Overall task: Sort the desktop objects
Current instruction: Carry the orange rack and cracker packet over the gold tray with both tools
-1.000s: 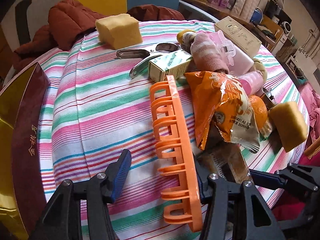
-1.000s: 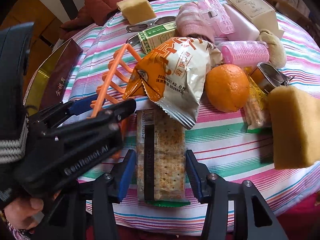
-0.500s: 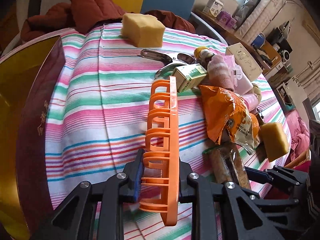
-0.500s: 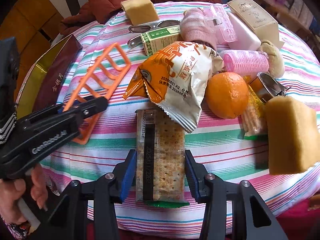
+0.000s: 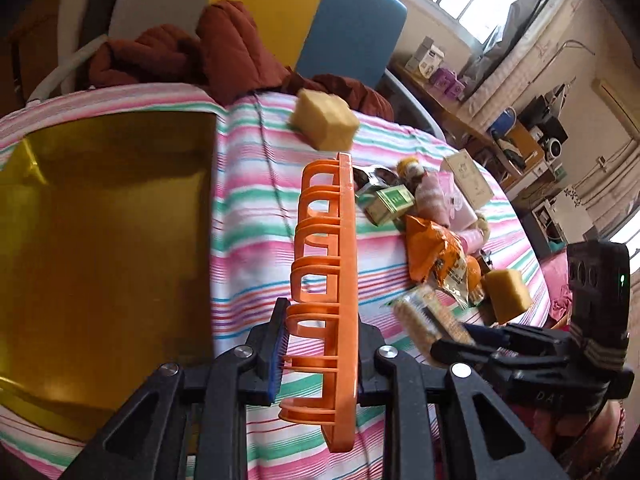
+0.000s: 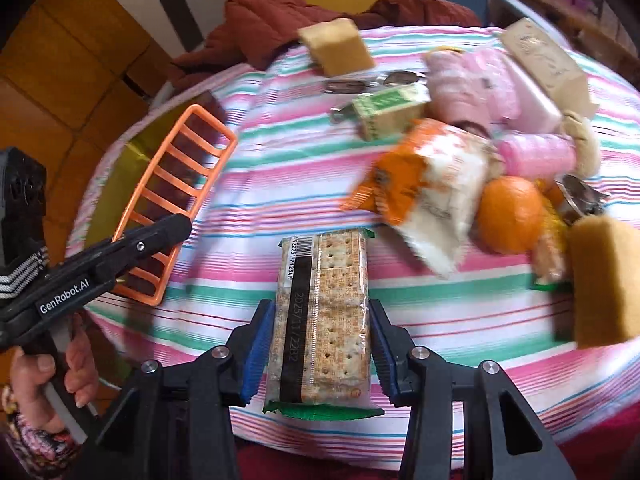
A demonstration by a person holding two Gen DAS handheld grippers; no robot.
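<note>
My left gripper (image 5: 320,344) is shut on an orange plastic rack (image 5: 328,272), held edge-on above the striped tablecloth (image 5: 256,208), beside a gold-lined box (image 5: 104,224). From the right wrist view the same orange rack (image 6: 172,200) hangs over that box at the table's left edge, with the left gripper (image 6: 160,236) clamped on its near end. My right gripper (image 6: 320,344) is shut on a clear pack of crackers (image 6: 324,320), lifted off the cloth. The right gripper (image 5: 460,344) also shows in the left wrist view with the crackers (image 5: 428,320).
A pile lies at the right: orange snack bag (image 6: 428,184), an orange (image 6: 512,216), green carton (image 6: 388,112), pink items (image 6: 480,88), beige box (image 6: 544,60), and two yellow sponges (image 6: 336,46) (image 6: 604,280). A rust-coloured jacket (image 6: 320,12) lies behind the table.
The left gripper closed on the orange rack, lifted it and carried it left to the gold box. The right gripper rose slightly with the crackers.
</note>
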